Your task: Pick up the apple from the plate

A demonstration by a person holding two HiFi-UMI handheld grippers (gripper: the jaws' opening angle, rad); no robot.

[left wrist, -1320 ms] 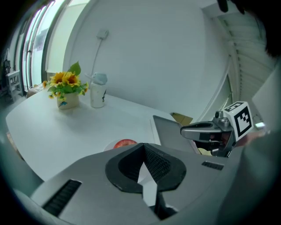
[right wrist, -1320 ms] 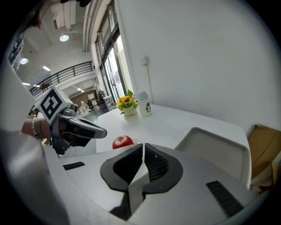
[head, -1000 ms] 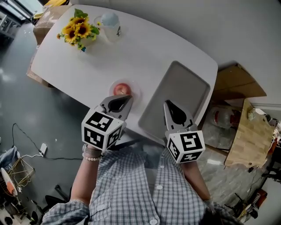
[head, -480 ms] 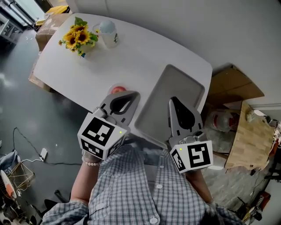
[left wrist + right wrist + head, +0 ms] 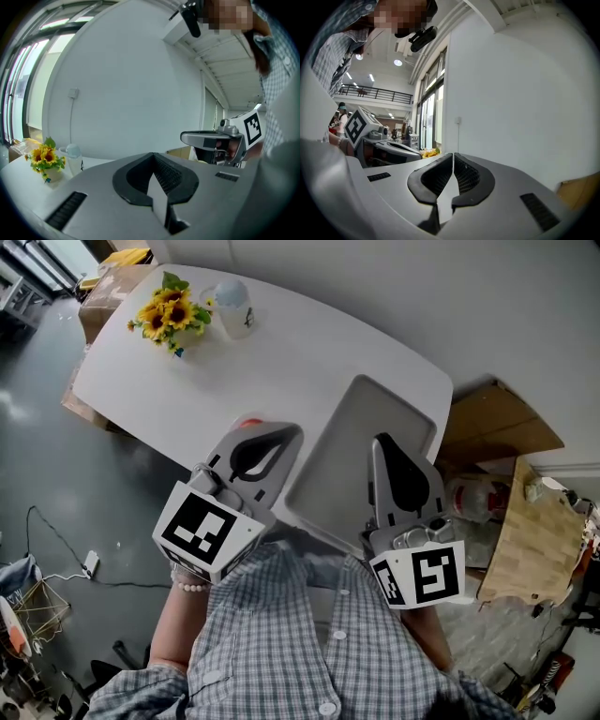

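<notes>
In the head view only a red sliver of the apple (image 5: 249,422) shows on the white table (image 5: 291,343); my left gripper (image 5: 286,431) covers the rest of it and its plate. The left gripper is shut with nothing between its jaws, held up above the table near its front edge. My right gripper (image 5: 382,441) is also shut and empty, hovering over the near end of the grey tray (image 5: 370,418). In the left gripper view the left gripper (image 5: 153,158) points level at a wall, and in the right gripper view so does the right gripper (image 5: 453,157).
A pot of sunflowers (image 5: 166,307) and a lidded cup (image 5: 232,302) stand at the table's far left corner, also seen as sunflowers (image 5: 45,158) in the left gripper view. A cardboard box (image 5: 497,423) and a wooden crate (image 5: 536,531) lie on the floor to the right.
Both grippers have risen toward the head camera and look larger. The left one now covers nearly all of the apple and its plate, which showed ahead of its tips a second ago.
</notes>
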